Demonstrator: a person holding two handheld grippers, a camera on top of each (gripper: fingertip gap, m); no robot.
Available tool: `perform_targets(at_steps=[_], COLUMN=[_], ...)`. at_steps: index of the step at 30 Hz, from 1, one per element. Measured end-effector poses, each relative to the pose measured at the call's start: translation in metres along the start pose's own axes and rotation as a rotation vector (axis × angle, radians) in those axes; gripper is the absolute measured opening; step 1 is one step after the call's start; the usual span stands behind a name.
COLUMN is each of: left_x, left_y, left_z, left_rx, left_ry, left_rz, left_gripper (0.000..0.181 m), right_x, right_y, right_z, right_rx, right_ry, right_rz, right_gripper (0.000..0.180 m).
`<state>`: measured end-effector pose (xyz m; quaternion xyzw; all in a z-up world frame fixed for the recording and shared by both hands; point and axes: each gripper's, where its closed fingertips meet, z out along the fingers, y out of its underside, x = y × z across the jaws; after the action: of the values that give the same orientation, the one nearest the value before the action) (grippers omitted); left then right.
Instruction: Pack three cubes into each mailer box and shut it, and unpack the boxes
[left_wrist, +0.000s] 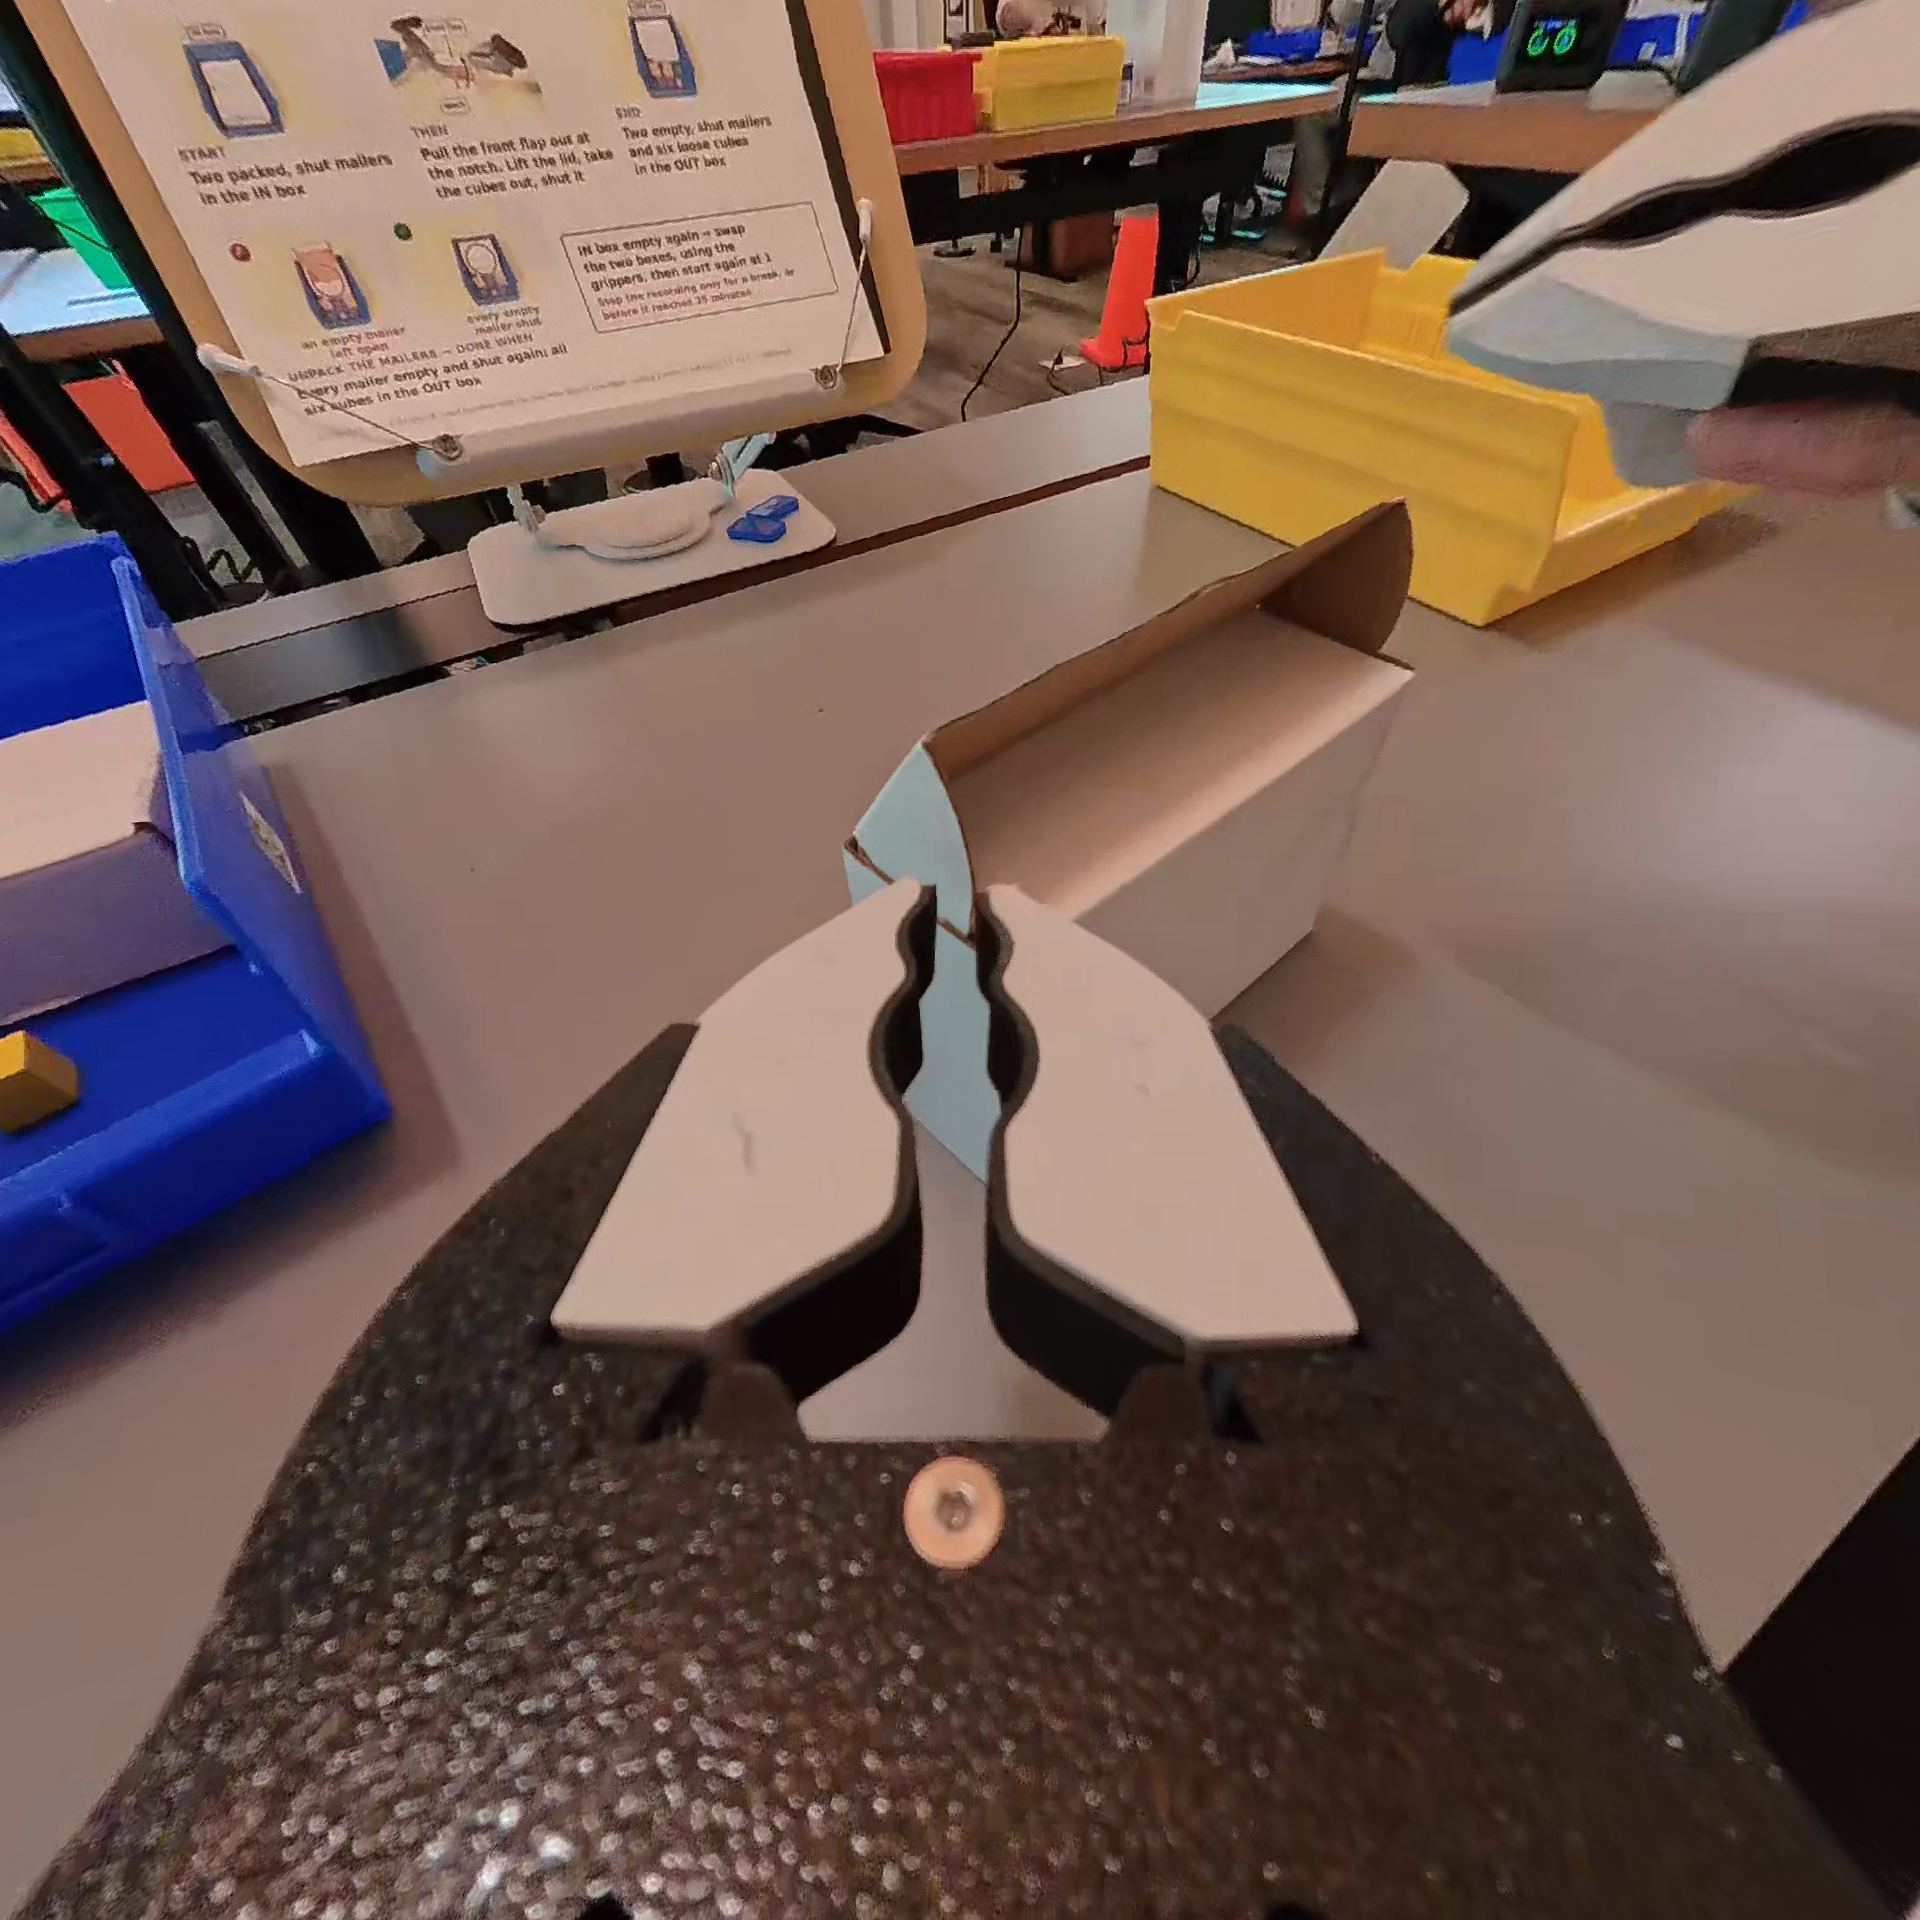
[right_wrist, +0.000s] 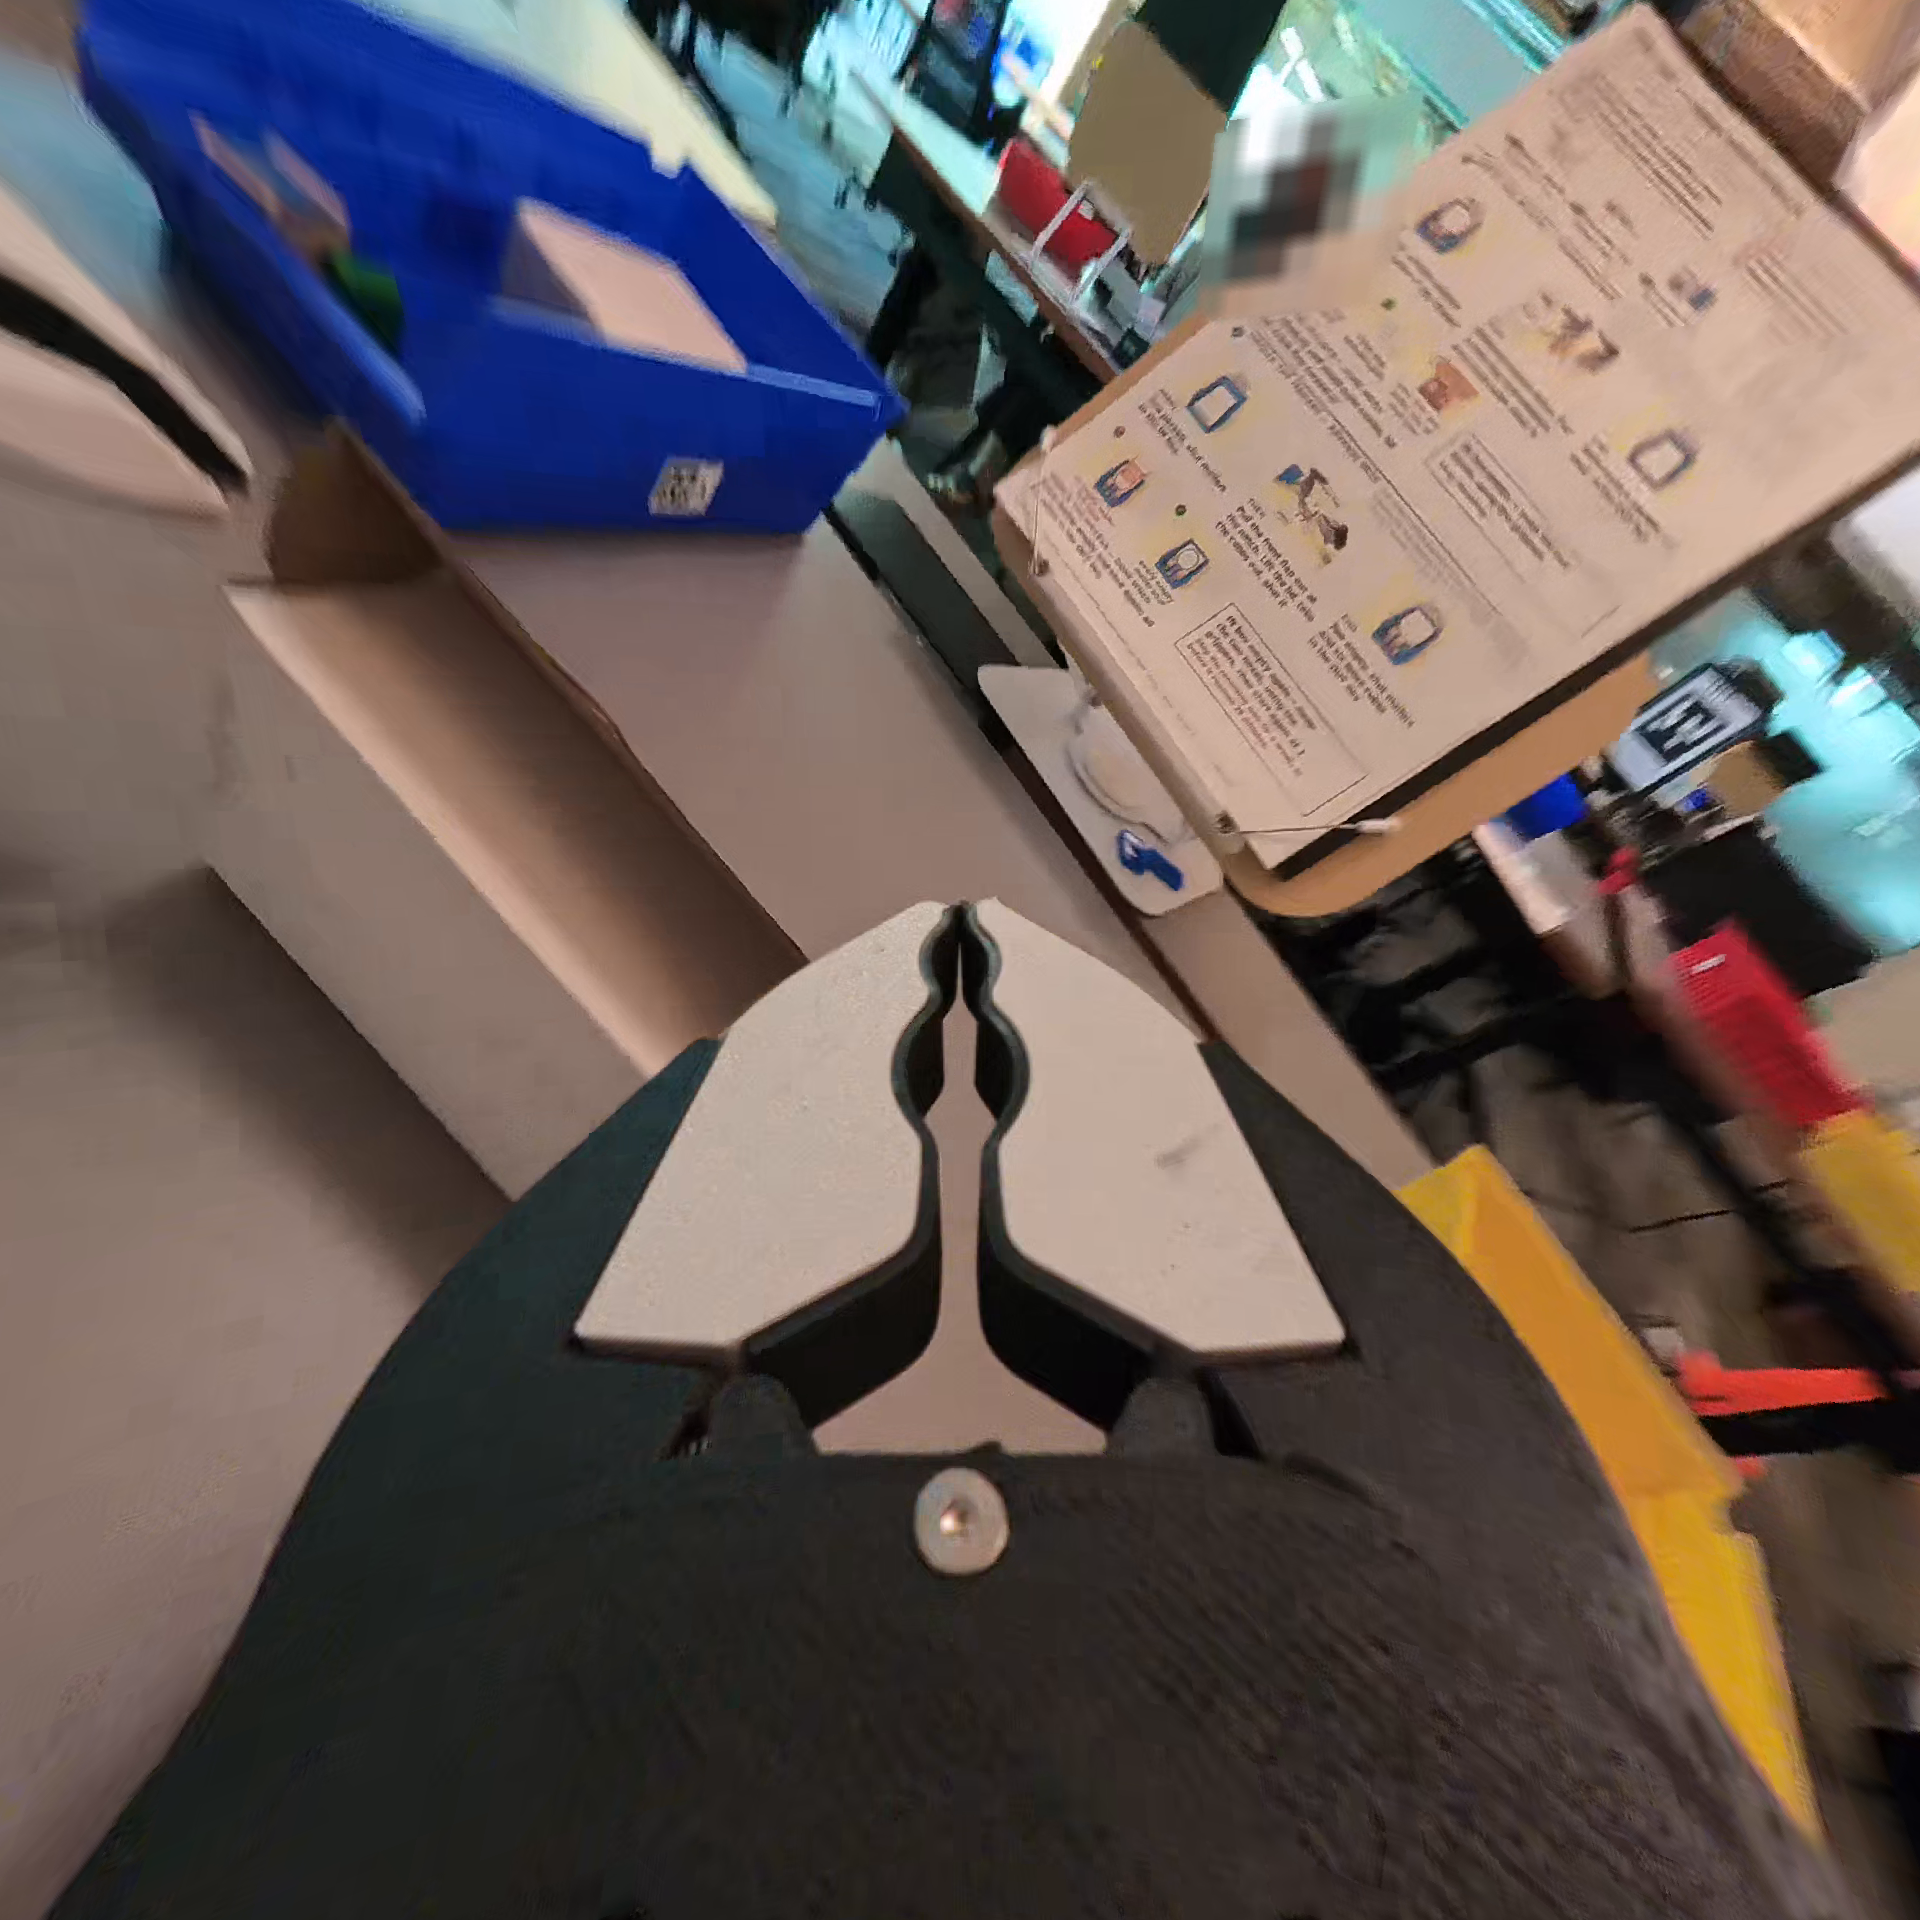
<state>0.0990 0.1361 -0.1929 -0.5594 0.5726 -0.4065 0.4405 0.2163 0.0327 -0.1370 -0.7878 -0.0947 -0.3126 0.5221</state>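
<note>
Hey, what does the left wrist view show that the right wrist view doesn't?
Only the left wrist view shows the left claw pinching the mailer box's end flap, and a yellow cube in the blue bin.

Only the right wrist view shows the right claw's tips meeting on nothing, and something green in the bin.

Both show the box, blue bin, yellow bin and instruction board.

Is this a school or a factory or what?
Probably a workshop or lab for practising tasks: long work tables with coloured plastic bins, an instruction sheet on a stand, and an orange cone on the floor.
</note>
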Motion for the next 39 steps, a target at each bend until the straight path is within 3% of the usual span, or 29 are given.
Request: perform_targets(at_steps=[1,4,10,12,16,20,24,26,29,32,35,37,39], left_x=[0.0,-0.001,-0.02,-0.024,-0.013,-0.008,-0.003,-0.002,-0.004,-0.005,-0.026,-0.038,-0.045], left_y=[0.001,0.002,-0.001,-0.013,-0.036,-0.014,-0.007,-0.007,-0.006,-0.004,-0.025,-0.041,-0.049], left_z=[0.0,-0.001,-0.006,-0.005,0.01,0.031,0.029,0.028,0.03,0.03,0.022,0.014,0.008], left_rx=[-0.001,0.0,0.02,0.054,0.105,-0.005,0.074,0.068,0.065,0.039,0.131,0.191,0.196], left_ry=[0.002,-0.006,-0.063,-0.072,-0.026,-0.011,-0.095,-0.117,-0.078,0.018,0.002,0.05,0.106], left_rz=[0.012,0.043,0.17,0.247,0.46,0.708,0.959,0.996,0.897,0.662,0.302,0.085,-0.023], left_gripper=[0.005,0.003,0.0,0.0,0.0,0.0,0.0,0.0,0.0,0.0,0.004,0.019,0.038], right_x=[-0.001,-0.012,-0.04,-0.042,-0.042,-0.041,-0.046,-0.046,-0.046,-0.046,-0.051,-0.068,-0.075], right_y=[0.003,0.016,0.036,0.036,0.036,0.036,0.043,0.042,0.042,0.04,0.021,0.011,0.007], right_z=[0.006,0.022,0.023,0.023,0.022,0.023,0.025,0.024,0.026,0.027,0.025,0.019,0.023], right_rx=[-0.038,-0.142,-0.233,-0.206,-0.206,-0.21,-0.192,-0.151,-0.165,-0.193,-0.172,-0.223,-0.297], right_ry=[-0.004,-0.051,-0.159,-0.108,-0.092,-0.093,-0.078,-0.047,-0.081,-0.192,-0.349,-0.553,-0.652], right_rz=[-0.084,-0.259,-0.409,-0.464,-0.45,-0.423,-0.353,-0.349,-0.341,-0.344,-0.21,-0.167,-0.247], right_gripper=[0.0,0.0,0.0,0.0,0.0,0.0,0.0,0.0,0.0,0.0,0.05,0.075,0.1])
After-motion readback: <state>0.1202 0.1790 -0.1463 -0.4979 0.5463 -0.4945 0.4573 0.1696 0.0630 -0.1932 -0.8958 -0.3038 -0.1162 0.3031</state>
